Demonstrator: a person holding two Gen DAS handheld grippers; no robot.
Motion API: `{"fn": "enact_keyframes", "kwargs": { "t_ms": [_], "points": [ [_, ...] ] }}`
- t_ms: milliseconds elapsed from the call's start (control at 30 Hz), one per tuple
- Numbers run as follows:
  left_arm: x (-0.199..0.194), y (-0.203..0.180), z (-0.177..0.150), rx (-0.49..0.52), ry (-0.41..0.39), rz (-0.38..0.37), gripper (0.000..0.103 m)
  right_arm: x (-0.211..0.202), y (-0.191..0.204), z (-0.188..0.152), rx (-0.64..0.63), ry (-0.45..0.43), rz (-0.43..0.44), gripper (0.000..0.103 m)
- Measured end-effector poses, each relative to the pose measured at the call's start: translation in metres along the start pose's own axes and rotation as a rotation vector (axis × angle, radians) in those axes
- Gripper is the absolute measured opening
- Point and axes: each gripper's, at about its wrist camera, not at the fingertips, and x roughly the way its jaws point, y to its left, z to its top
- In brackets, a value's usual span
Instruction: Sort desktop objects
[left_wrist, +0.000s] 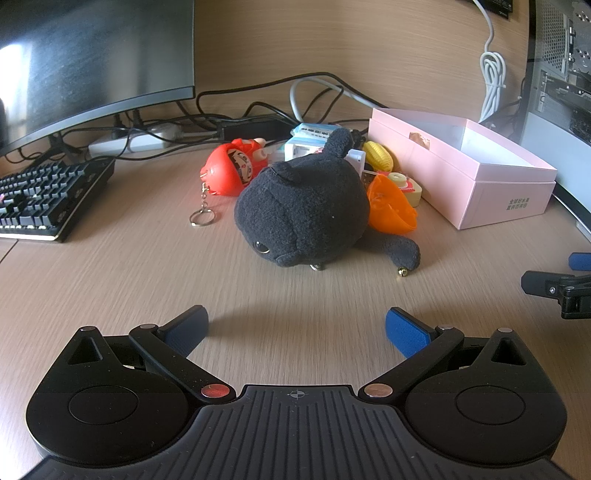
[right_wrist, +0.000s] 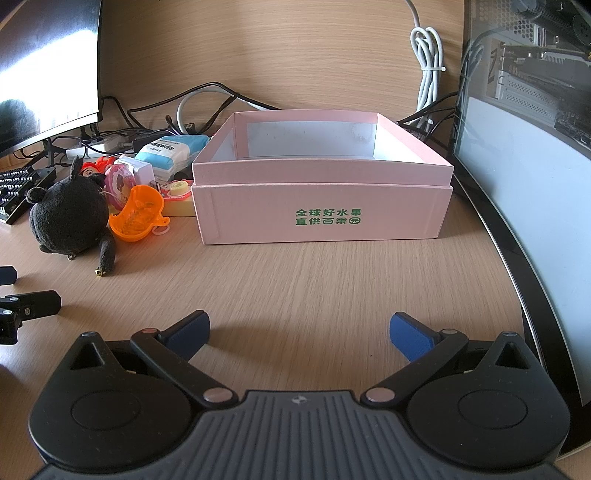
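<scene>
A black plush toy (left_wrist: 303, 210) lies on the wooden desk in front of my left gripper (left_wrist: 297, 330), which is open and empty, well short of it. Behind the plush sit a red doll keychain (left_wrist: 231, 168), an orange plastic scoop (left_wrist: 391, 206), a yellow toy (left_wrist: 376, 155) and a tissue pack (left_wrist: 314, 134). An open pink box (right_wrist: 321, 206) stands ahead of my right gripper (right_wrist: 299, 332), which is open and empty. The plush (right_wrist: 68, 218) and the scoop (right_wrist: 138, 214) lie left of the box.
A monitor (left_wrist: 92, 55) and keyboard (left_wrist: 44, 195) are at the left. Cables and a power strip (left_wrist: 129, 142) run along the back wall. A computer case (right_wrist: 528, 122) stands at the right. The right gripper's fingers (left_wrist: 554, 286) show at the left wrist view's right edge.
</scene>
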Motion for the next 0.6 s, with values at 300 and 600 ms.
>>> {"fn": "enact_keyframes", "kwargs": {
  "t_ms": [300,600],
  "points": [
    [0.0,0.0,0.0,0.001,0.0,0.0,0.103,0.0,0.0003,-0.0001,0.0,0.0,0.0,0.103],
    [0.0,0.0001,0.0,0.001,0.0,0.0,0.103,0.0017,0.0003,-0.0012,0.003,-0.001,-0.002,0.103]
  ]
}}
